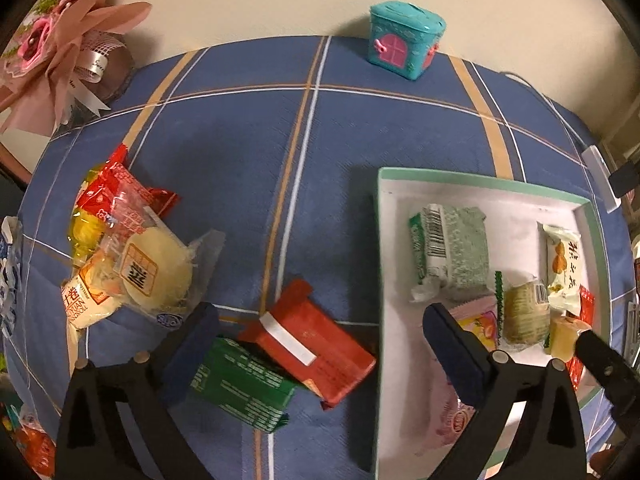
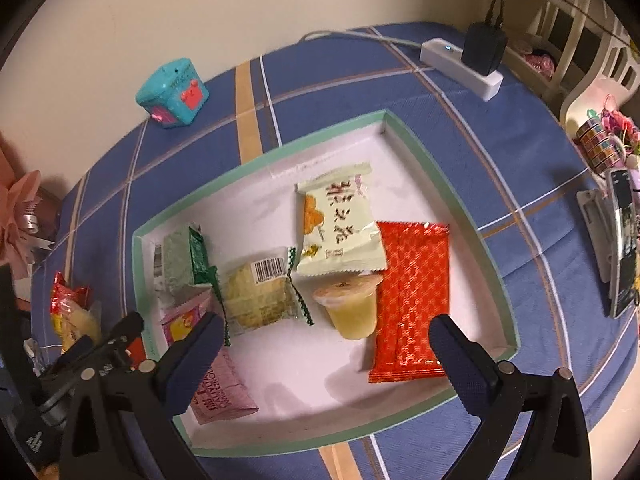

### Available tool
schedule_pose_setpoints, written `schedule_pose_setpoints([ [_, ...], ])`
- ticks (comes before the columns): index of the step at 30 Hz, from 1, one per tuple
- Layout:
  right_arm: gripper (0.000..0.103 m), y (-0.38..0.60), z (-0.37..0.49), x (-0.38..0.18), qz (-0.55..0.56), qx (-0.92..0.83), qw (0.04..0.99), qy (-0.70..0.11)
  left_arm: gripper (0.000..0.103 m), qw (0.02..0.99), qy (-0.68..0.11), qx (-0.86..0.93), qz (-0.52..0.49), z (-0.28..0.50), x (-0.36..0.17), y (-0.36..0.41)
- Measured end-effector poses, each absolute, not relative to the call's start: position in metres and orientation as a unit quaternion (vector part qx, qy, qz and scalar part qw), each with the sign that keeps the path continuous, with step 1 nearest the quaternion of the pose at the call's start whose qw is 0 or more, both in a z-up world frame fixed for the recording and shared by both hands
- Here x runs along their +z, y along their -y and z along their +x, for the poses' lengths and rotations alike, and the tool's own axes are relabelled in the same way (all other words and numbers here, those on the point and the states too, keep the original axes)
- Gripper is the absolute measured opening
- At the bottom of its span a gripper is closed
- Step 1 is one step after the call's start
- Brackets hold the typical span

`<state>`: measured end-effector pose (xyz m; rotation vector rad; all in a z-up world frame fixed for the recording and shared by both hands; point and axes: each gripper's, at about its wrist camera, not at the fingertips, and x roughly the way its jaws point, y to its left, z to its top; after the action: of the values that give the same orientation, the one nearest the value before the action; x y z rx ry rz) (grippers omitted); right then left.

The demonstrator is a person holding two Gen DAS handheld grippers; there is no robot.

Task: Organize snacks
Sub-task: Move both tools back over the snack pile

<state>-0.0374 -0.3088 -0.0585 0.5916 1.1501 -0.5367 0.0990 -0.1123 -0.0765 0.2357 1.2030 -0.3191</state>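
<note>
Seven or so snacks already lie in the white tray [image 2: 404, 140], while a red packet [image 1: 316, 350], a green packet [image 1: 244, 388] and a heap of snacks [image 1: 128, 256], perhaps five, wait on the blue checked cloth [image 1: 240, 168]. Left gripper [image 1: 320, 340] gapes wide and empty above the two packets; right gripper [image 2: 326, 346] stands equally wide and empty over the tray. A cream wall backs the table, where a teal toy house [image 1: 404, 42] stands.

The counter [image 1: 224, 184] wears a blue cloth crossed by tan and white stripes. Directly on it lie a green-rimmed white tray [image 2: 404, 132], a red packet [image 1: 316, 344] touching a green packet [image 1: 240, 384] just left of that tray, and a loose heap of wrapped snacks [image 1: 124, 248] further left (yellow, red and cream wrappers). A teal toy house [image 1: 404, 40] stands at the far edge by the wall, and a white power strip [image 2: 460, 66] sits at the far right.
</note>
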Motion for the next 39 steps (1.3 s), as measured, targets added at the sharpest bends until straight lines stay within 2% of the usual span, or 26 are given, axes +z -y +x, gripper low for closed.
schedule_pose_setpoints([
  [6, 0.103, 0.294, -0.024, -0.068, 0.268, -0.240, 0.765, -0.535, 0.102, 0.814, -0.557, -0.137, 0.091, 0.109, -0.069, 0.091],
  [30, 0.103, 0.166, 0.045, -0.044, 0.170, -0.123, 0.818, -0.536, 0.102, 0.849, -0.526, -0.013, 0.040, 0.150, -0.026, -0.049],
  [39, 0.103, 0.130, 0.058, -0.053, 0.143, -0.097, 0.816, -0.551, 0.102, 0.842, -0.539, -0.014, 0.019, 0.153, -0.034, -0.071],
])
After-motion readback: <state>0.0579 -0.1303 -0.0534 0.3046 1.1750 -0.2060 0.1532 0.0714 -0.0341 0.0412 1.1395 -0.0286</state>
